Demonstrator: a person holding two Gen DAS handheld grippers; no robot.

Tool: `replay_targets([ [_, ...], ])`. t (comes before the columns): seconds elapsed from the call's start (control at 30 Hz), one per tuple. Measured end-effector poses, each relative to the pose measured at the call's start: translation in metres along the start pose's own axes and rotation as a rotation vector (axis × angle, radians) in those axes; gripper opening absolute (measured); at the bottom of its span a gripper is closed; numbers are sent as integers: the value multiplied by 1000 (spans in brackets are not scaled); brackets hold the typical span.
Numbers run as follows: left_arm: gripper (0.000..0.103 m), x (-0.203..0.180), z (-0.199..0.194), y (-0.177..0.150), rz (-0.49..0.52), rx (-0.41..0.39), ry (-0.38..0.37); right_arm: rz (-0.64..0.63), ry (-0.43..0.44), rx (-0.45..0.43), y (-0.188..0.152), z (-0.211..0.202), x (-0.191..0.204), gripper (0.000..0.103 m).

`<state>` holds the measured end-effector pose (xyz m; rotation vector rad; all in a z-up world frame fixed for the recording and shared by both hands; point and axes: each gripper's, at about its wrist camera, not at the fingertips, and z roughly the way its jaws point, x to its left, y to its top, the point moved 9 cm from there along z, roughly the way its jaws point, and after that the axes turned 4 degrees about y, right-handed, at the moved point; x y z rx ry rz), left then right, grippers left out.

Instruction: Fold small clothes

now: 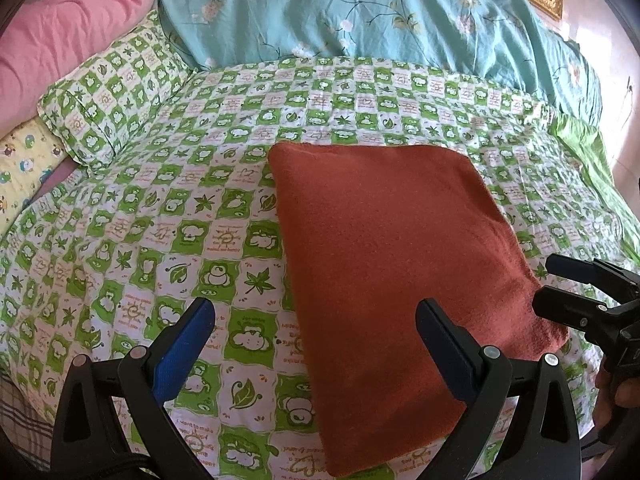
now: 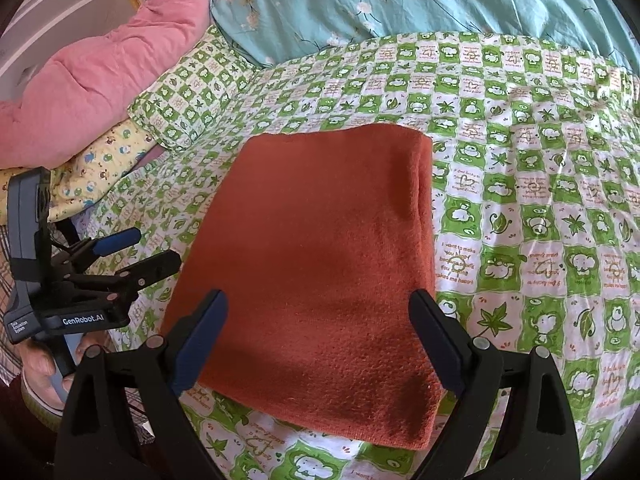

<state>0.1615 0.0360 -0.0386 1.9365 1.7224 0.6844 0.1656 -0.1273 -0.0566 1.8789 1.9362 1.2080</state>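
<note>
With the rust-orange cloth (image 2: 316, 264) lying folded on the green checked sheet (image 2: 520, 216) at frame centre and both the left gripper (image 1: 316, 344) and right gripper (image 2: 320, 336) spread empty, a careless pinch could drag layers apart.

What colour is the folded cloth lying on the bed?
The folded cloth is a plain rust orange with no pattern, clearest in the right wrist view.

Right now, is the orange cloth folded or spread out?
Folded. The orange cloth lies as a compact rectangle on the bedsheet, with doubled layers showing along its right edge. Neither gripper holds it.
</note>
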Motion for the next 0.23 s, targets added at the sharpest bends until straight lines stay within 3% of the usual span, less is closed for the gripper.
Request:
replay_targets([
  [0.23,100,2,1,0,-11,0,11,14,-23,-5,2,5,-7,92],
])
